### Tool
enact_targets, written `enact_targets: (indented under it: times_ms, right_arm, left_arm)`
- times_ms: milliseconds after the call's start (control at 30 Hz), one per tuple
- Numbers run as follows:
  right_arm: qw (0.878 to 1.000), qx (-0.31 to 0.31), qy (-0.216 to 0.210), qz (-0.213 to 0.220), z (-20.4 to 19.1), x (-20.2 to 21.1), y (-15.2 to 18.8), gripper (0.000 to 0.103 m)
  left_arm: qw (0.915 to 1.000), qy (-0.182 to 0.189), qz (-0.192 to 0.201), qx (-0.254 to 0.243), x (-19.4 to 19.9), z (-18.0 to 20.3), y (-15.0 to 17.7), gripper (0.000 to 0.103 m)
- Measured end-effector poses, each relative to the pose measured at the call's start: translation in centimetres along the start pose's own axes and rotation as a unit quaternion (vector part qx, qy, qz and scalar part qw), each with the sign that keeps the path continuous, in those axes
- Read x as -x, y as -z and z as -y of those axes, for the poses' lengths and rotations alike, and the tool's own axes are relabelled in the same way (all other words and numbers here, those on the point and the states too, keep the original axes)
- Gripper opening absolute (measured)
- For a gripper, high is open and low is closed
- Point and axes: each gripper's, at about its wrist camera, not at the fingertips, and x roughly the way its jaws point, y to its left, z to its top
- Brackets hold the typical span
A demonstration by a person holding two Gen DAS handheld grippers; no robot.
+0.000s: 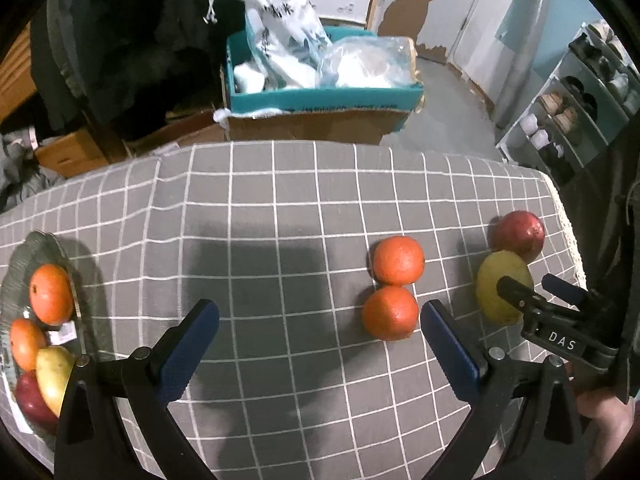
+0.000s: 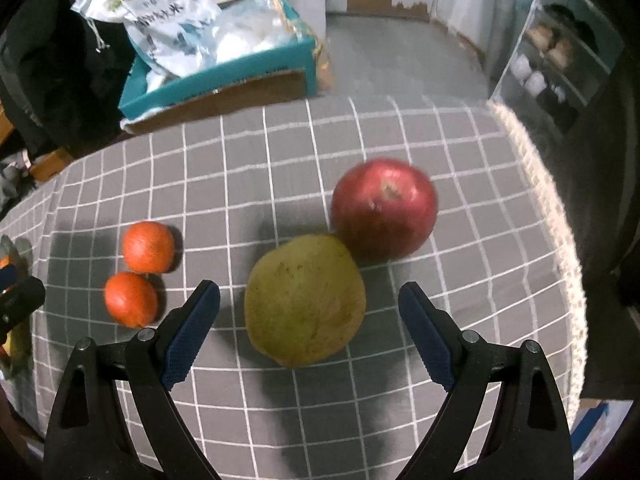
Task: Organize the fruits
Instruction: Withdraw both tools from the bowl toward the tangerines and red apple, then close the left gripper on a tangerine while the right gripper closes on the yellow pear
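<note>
1. So, right gripper (image 2: 309,332) spread wide, nothing held; yellow-green pear (image 2: 305,300) sits on the cloth just ahead, between the fingers w/o touching them. Skin dull, brown-speckled.
2. Left gripper (image 1: 320,350) also wide open, empty, over bare grey checked tablecloth (image 1: 280,208); near orange (image 1: 390,313) just beside its right finger.
3. Far orange (image 1: 398,260) touches the near one. Red apple (image 2: 385,209) touches the pear's far side.
4. Only left view shows the glass plate (image 1: 24,248) at table's left w/ 2 oranges, a pear, an apple, plus "DAS" on the right gripper's body.
5. Behind the table: teal box (image 1: 320,98) w/ plastic bags; bag print unreadable.
</note>
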Motion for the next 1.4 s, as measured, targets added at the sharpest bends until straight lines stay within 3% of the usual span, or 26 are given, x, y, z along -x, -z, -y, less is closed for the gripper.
enact_targets:
  times_ms: [300,500,967,1133,1267,1333,1400]
  right_arm:
    - [1.000,-0.002,-0.003,-0.023,0.3,-2.2,0.0,0.089]
    - [0.999,0.004,-0.013,-0.041,0.1,-3.4,0.3,0.073]
    - [1.000,-0.018,0.000,-0.014,1.8,-1.5,1.3,0.072]
    - [1.000,-0.018,0.007,-0.007,1.9,-1.0,1.4,0.072]
    - [1.000,-0.016,0.006,-0.009,1.8,-1.1,1.5,0.072]
    - [1.000,-0.011,0.008,-0.011,1.5,-1.1,1.6,0.072]
    - [1.000,-0.003,0.009,-0.010,1.2,-1.1,1.7,0.072]
  left_arm:
    - [0.9996,0.011,-0.023,0.013,-2.3,-0.1,0.0,0.102]
    - [0.9990,0.023,-0.033,0.018,-3.4,0.2,-0.1,0.102]
    - [0.9978,0.038,-0.055,-0.004,-5.8,2.5,0.5,0.099]
    - [0.9963,0.040,-0.074,-0.019,-6.9,3.6,0.8,0.075]
    - [0.9956,0.041,-0.079,-0.027,-7.2,4.1,1.3,0.063]
    - [0.9957,0.046,-0.075,-0.029,-7.0,4.2,1.4,0.050]
    - [0.9954,0.055,-0.075,-0.026,-6.9,4.2,1.4,0.046]
